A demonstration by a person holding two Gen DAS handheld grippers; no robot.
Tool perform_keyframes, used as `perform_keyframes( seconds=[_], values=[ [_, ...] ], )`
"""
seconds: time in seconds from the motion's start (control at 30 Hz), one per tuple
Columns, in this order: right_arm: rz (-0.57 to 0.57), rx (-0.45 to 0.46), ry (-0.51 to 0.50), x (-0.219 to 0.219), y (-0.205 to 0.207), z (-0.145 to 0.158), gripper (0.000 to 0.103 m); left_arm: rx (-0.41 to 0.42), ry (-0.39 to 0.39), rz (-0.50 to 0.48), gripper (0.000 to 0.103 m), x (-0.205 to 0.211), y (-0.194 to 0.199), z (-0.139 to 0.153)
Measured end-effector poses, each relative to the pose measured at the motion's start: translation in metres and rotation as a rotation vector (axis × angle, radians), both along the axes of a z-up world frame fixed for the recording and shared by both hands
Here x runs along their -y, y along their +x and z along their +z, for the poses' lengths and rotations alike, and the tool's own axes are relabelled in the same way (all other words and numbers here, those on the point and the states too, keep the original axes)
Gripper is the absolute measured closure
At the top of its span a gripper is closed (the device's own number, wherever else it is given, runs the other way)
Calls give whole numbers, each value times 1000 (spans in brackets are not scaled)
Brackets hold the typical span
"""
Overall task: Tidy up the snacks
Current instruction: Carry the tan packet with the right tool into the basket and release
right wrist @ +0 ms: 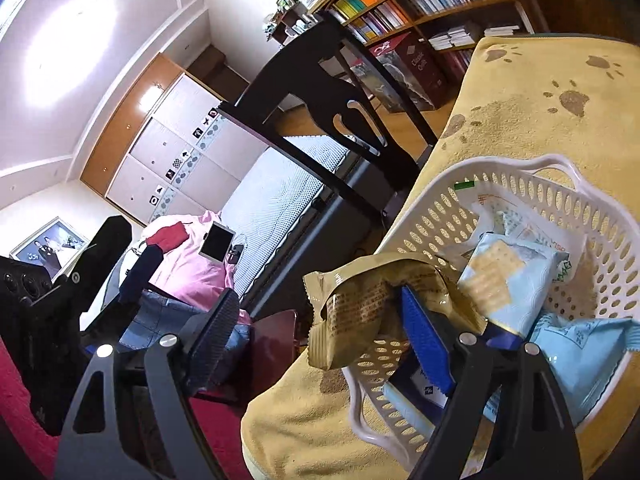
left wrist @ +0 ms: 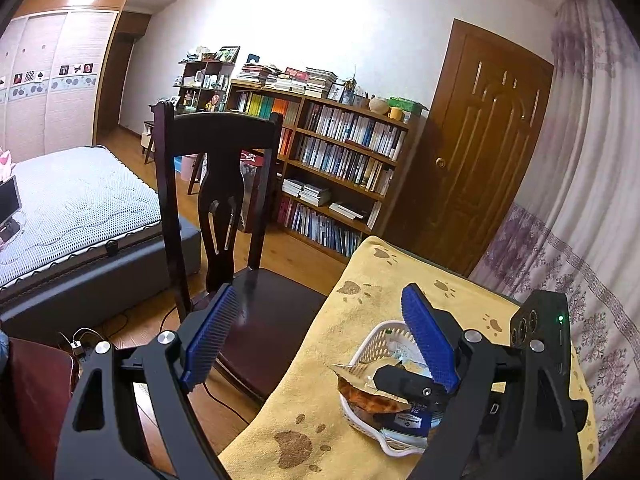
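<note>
The left hand-held gripper (left wrist: 320,340) hangs with its blue ribbed pads (left wrist: 210,340) spread wide and nothing between them, one pad over the dark wooden chair (left wrist: 224,184) and the other over the white perforated plastic basket (left wrist: 372,334); that basket sits on the yellow paw-print cloth (left wrist: 360,292) covering the desk, near the desk's left edge beside the chair seat; behind the chair stand a grey-framed bed (left wrist: 80,208) and a wooden bookshelf (left wrist: 340,152) packed with books; in the right wrist view the right hand-held gripper (right wrist: 320,340) is likewise spread apart, its dark left finger out over the floor side and its blue right pad (right wrist: 426,344) dipped into the basket (right wrist: 440,200); a crumpled olive-tan foil snack packet (right wrist: 360,304) drapes over the basket's near rim, touching that blue pad on one side only, so it is not pinched; deeper in the basket lie a pale blue cracker packet (right wrist: 512,272) and a second light blue wrapped snack (right wrist: 580,344), just beside each other, with a blue-and-white labelled packet (right wrist: 424,392) low against the near wall; the left view shows the right gripper's black finger (left wrist: 404,384) over the same basket.
</note>
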State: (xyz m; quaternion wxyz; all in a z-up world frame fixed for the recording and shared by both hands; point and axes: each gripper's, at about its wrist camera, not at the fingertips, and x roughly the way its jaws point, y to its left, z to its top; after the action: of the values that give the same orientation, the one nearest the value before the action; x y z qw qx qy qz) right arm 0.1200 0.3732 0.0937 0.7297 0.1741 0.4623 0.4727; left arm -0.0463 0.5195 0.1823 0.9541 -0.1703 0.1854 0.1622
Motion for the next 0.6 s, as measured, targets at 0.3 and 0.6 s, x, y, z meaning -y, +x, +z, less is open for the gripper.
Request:
perform_keyframes(
  seconds=[0.3,0.6],
  values=[
    [-31,19,10,10,-9,9,23,-3,6,-23,18,3,1,-2],
    [-136,133,-8,57,-27,23,23,-6,23,-49,15,12,0,-2]
  ],
)
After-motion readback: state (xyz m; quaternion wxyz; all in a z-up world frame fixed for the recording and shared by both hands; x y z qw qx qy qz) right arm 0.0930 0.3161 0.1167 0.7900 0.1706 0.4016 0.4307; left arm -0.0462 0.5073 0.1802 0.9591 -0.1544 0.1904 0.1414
